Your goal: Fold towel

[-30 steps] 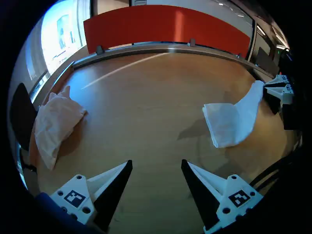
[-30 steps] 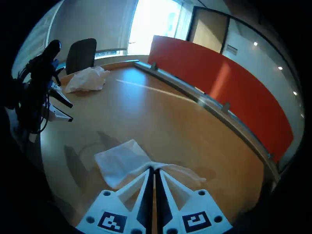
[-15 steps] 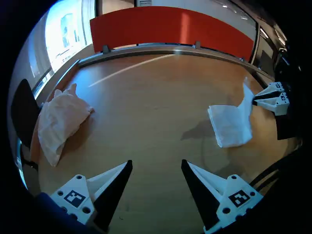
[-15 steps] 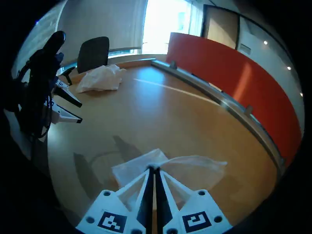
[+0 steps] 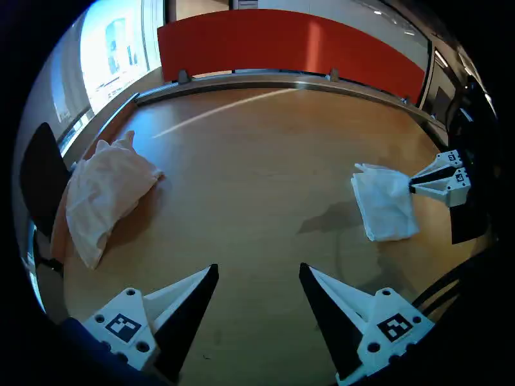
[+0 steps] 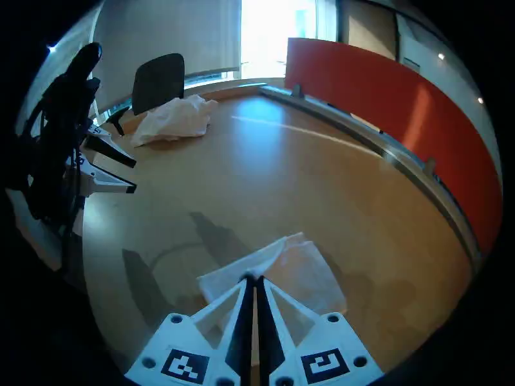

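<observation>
My left hand-held gripper (image 5: 257, 267) hung spread wide above the near edge of the wooden counter (image 5: 257, 161), its two fingers well apart and gripping nothing. In the left gripper view, the white towel (image 5: 385, 202) lay on the right side of the counter, folded over into a rough rectangle with a rumpled far edge. My right hand-held gripper (image 6: 250, 280) had its fingers pressed together, pinching the near edge of that towel low over the counter. In the right gripper view the cloth spread away from the fingertips, one layer lying over another, with a thin raised fold running along its left side. In the same view my left hand-held gripper showed at the far left, fingers parted, well apart from the towel.

A second, crumpled white cloth (image 5: 103, 193) sat in a loose heap at the left edge of the counter, well away from the towel and from both tools. Just beyond that heap stood a dark chair (image 5: 38, 186). A red partition (image 5: 290, 42) ran along the far edge of the counter, and bright windows (image 5: 116, 51) lit the far left corner of the room
</observation>
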The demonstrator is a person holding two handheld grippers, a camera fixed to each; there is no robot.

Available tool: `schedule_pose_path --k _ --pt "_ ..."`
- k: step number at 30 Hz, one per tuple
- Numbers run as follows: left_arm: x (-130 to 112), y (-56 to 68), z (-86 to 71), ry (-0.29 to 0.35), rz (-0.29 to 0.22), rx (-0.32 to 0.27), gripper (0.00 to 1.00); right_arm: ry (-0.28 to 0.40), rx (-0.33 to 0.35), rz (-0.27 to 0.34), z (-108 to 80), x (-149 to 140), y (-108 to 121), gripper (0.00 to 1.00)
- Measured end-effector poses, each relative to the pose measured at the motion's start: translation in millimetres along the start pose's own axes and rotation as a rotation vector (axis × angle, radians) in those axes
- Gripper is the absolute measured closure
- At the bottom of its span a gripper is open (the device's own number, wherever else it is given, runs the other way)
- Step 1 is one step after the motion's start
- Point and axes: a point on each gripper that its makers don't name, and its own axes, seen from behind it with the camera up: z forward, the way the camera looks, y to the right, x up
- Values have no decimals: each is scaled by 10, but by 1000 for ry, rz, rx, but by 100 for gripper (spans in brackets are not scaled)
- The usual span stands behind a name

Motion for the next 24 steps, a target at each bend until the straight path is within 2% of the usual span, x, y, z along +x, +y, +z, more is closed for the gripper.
schedule_pose_path --k 1,3,8,9,15,24 --pt "1 2 2 0 1 0 7 -4 0 2 -5 -13 -2 93" --pt "5 7 8 -1 3 -1 7 -10 -2 5 -18 -38 -2 82" --pt "24 34 24 -2 9 -4 7 -12 -12 12 -70 -81 26 41" --pt "30 40 26 -1 10 -5 7 -12 -14 14 -79 -91 31 36" --pt "58 73 35 1 15 -10 7 -21 -23 30 -133 -193 64 25" --pt "70 123 39 3 23 -13 7 -65 -48 60 -208 -521 84 25"
